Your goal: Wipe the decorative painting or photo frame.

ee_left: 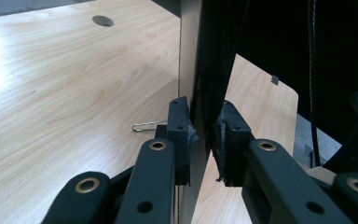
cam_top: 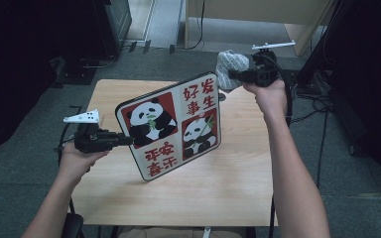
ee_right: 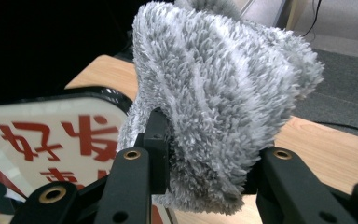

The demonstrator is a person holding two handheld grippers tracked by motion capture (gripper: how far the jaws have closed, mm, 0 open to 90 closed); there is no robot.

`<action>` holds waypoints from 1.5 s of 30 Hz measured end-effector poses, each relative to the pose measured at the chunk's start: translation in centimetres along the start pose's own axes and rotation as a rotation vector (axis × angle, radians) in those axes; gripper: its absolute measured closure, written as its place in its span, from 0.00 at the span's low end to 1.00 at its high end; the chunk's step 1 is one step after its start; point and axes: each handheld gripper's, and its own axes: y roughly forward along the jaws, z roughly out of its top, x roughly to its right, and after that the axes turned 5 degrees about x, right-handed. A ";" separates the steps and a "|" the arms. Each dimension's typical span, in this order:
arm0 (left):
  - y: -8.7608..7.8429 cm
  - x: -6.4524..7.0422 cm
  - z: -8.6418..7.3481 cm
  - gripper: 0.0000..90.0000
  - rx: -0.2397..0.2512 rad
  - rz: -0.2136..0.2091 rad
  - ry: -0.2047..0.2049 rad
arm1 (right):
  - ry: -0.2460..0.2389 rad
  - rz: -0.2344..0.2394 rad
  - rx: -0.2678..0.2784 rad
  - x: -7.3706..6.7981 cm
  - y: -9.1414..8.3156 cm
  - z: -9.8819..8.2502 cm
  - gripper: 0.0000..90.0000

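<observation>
Left gripper (cam_top: 127,140) clamped on left edge of panda board (cam_top: 171,124), held tilted upright over wooden table (cam_top: 228,183). Right gripper (cam_top: 234,75) closed on fluffy grey cloth (cam_top: 230,67), beside board's top right corner. Wire clip (ee_left: 148,126) visible on tabletop from left gripper view.

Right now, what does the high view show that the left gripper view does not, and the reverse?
The high view shows the printed front of the rectangular panda board, with red characters, and the right gripper shut on a fluffy grey cloth near the board's upper corner.

The left gripper view shows the board's thin edge pressed between the jaws, and a small metal wire clip lying on the wood.

Both show the left gripper shut on the board, and the light wooden table.
</observation>
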 end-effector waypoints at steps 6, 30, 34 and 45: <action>0.0 0.0 0.0 0.87 -0.001 -0.001 -0.001 | -0.007 -0.002 -0.016 0.1 0.4 -0.9 0.74; 0.1 -0.1 -0.1 0.87 -0.005 -0.003 -0.004 | -0.027 0.004 -0.009 0.1 0.6 -3.7 0.73; 0.1 0.0 -0.1 0.87 -0.005 -0.003 -0.005 | -0.036 0.003 -0.011 0.1 0.6 -4.2 0.73; 0.1 0.0 -0.1 0.87 -0.004 -0.003 -0.006 | -0.025 0.010 -0.002 0.2 0.7 -5.9 0.73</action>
